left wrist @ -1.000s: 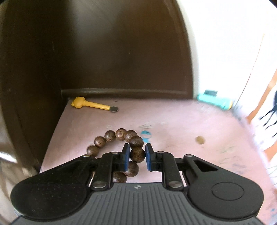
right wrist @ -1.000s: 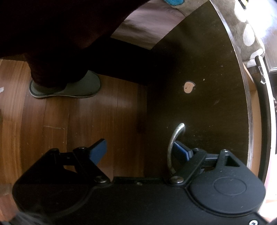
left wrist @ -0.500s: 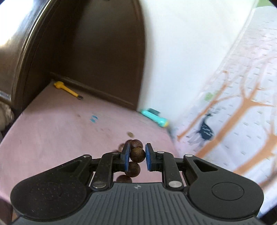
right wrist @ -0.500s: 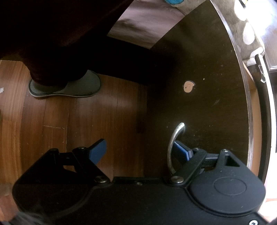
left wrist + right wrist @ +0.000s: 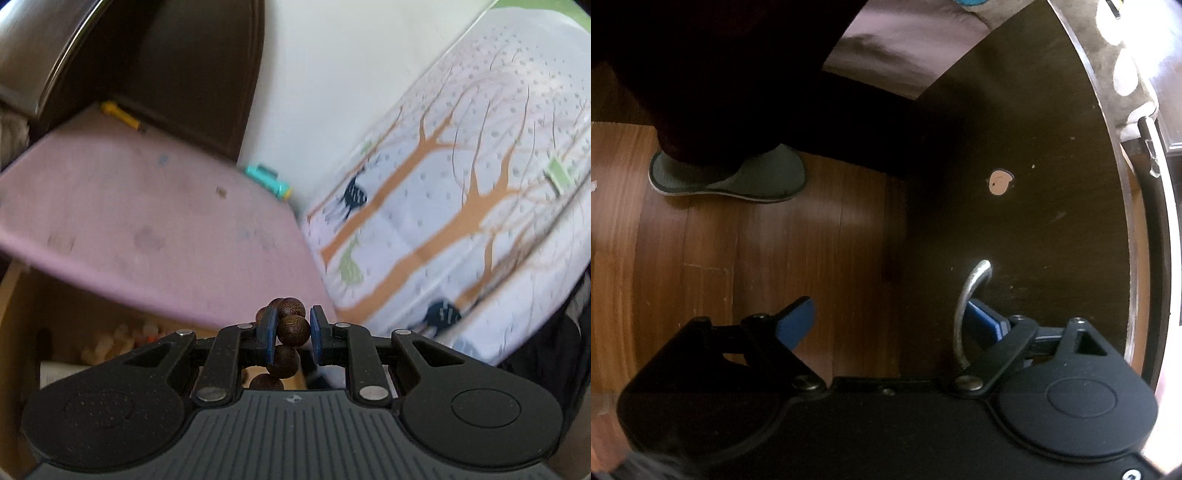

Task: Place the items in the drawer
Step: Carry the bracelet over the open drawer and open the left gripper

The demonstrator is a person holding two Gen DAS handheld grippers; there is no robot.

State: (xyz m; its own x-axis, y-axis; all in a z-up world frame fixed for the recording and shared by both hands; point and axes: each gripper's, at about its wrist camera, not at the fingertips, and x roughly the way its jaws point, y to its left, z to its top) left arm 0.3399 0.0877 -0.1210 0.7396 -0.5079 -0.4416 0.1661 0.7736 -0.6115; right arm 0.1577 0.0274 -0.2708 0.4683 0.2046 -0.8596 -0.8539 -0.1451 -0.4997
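Observation:
My left gripper [image 5: 293, 329] is shut on a brown wooden bead bracelet [image 5: 293, 329], which hangs between its blue pads, lifted off the pink nightstand top [image 5: 129, 221]. Below the top's front edge an open drawer [image 5: 55, 332] shows with pale small items inside. My right gripper [image 5: 890, 321] is open; its right finger [image 5: 984, 323] sits hooked behind the curved metal handle [image 5: 964, 302] of the dark drawer front [image 5: 1034, 221], the left finger free over the floor.
A yellow tool [image 5: 120, 114] and a teal object [image 5: 267, 179] lie at the back of the pink top. A tree-print bedcover [image 5: 461, 184] is to the right. A grey slipper [image 5: 731, 177] stands on the wooden floor [image 5: 701, 277].
My left gripper has lifted the bracelet off the pink top and pulled back and right, so the open drawer now shows below. The right gripper has stayed at the handle.

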